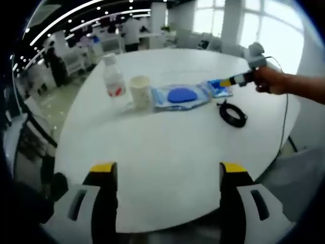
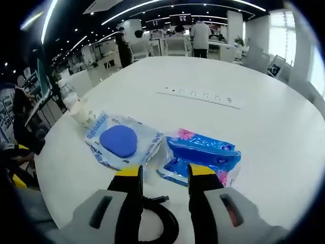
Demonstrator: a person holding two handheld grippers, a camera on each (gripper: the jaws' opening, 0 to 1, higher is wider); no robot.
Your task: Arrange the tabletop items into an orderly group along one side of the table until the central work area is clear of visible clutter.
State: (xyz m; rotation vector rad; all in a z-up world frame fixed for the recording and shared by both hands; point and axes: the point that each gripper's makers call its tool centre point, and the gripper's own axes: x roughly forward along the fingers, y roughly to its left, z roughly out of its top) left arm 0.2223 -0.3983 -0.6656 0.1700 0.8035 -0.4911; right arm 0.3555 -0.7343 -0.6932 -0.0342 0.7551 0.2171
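The right gripper (image 2: 164,173), jaws spread, hovers over the near edge of the blue packet (image 2: 199,154) beside the pouch (image 2: 122,142), perhaps touching it, while the left gripper (image 1: 167,170) hangs wide apart over the bare white table (image 1: 162,147).

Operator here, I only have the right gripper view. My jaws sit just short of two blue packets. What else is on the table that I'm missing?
Observer: In the left gripper view a clear plastic bottle with a white cap stands upright beside the paper cup, on the side away from the packets.
Operator: And that black loop under my jaws?
Observer: It's a coiled black cable, lying apart from the packets.
Operator: Where is the left gripper?
Observer: The left gripper hovers open over bare table at the near edge, holding nothing.
Operator: How does mine look from there?
Observer: The right gripper reaches the smaller packet's end, a hand behind it.
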